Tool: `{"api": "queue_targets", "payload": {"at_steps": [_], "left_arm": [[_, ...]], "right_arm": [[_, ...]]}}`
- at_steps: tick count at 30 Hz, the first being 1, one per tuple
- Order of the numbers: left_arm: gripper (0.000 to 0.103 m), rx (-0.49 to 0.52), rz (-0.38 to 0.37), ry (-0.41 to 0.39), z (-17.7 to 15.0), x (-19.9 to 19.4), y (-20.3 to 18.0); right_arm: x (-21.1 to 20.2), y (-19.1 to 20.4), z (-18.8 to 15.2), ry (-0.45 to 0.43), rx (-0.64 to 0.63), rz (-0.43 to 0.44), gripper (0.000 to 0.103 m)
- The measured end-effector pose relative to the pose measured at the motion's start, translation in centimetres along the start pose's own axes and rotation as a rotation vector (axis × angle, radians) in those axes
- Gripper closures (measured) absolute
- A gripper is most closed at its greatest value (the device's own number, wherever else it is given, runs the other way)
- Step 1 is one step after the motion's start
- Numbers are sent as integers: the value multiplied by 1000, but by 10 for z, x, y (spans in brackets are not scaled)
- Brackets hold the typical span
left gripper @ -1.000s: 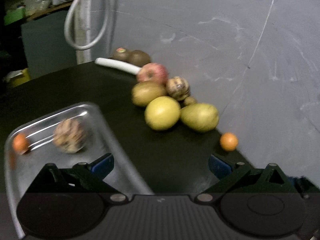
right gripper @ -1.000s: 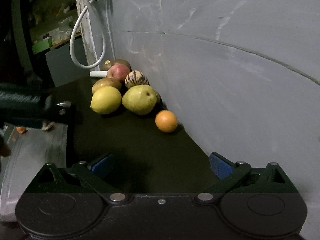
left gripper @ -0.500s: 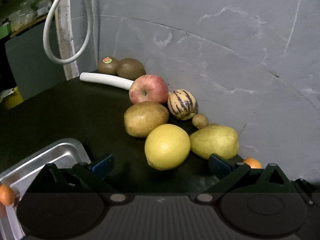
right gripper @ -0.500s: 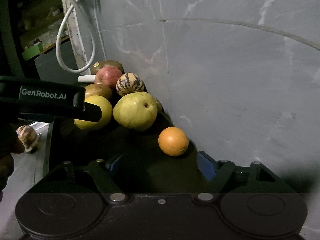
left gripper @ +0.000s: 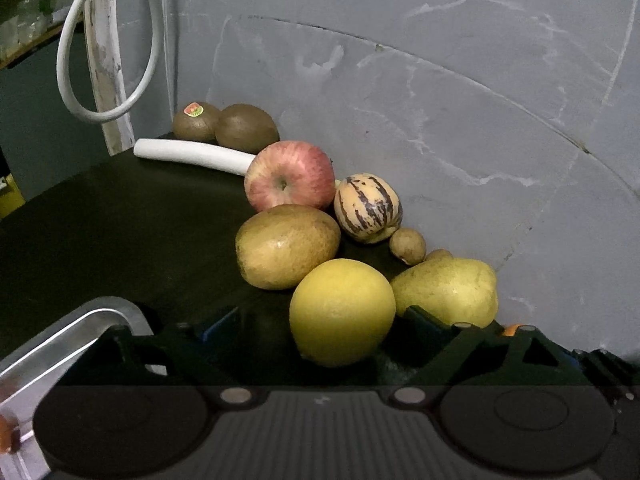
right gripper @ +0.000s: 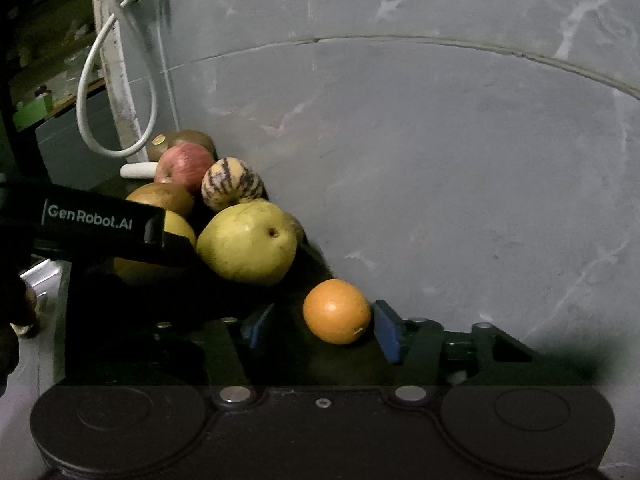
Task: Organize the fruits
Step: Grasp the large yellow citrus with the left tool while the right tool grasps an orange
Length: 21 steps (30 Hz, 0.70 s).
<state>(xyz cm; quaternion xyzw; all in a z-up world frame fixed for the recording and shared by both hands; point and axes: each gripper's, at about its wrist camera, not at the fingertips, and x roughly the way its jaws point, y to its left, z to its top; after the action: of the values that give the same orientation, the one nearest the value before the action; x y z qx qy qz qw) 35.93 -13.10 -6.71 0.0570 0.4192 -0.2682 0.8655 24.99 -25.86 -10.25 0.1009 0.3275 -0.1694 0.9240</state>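
A pile of fruit lies on the black table against the grey wall. My left gripper (left gripper: 320,320) straddles a round yellow fruit (left gripper: 342,312). Its jaws are closing, and a gap shows at the left pad. Beside that fruit lie a yellow-green pear (left gripper: 446,292) and a brown pear (left gripper: 286,246). My right gripper (right gripper: 320,326) has a small orange (right gripper: 336,311) between its fingers. Those jaws are closing too: the right pad is at the orange's skin and the left pad stands off it. The left gripper's black body (right gripper: 92,220) crosses the right wrist view.
Behind the pile are a red apple (left gripper: 290,174), a striped melon (left gripper: 368,208), a small brown fruit (left gripper: 408,246), two kiwis (left gripper: 196,122) and a white tube (left gripper: 192,158). A metal tray (left gripper: 80,328) sits at lower left. A white cable loop (left gripper: 104,112) hangs on the wall.
Both grippers came closer to the fruit pile. The right jaws narrowed around the orange. The yellow fruit now sits between the left fingers, and the tray slid toward the lower left corner.
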Motion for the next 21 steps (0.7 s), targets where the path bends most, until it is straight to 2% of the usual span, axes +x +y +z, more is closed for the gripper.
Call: {"api": "queue_targets", "payload": {"at_steps": [3,10,12,21], "left_arm": [[20,-13,-13,9,0,4,3],[32,-40,-56,4,-1,6,6],[42,-54,-79,8,0,7,7],[44,-118,-87,27,-3,2,9]], "right_arm": [[1,-3,0,-10,14,-21,63],[1,-4,-1,-19,18,-19,66],[1,-4,-2,-19,17,-15,66],[-8,-6,-6,-9,12,7,67]]}}
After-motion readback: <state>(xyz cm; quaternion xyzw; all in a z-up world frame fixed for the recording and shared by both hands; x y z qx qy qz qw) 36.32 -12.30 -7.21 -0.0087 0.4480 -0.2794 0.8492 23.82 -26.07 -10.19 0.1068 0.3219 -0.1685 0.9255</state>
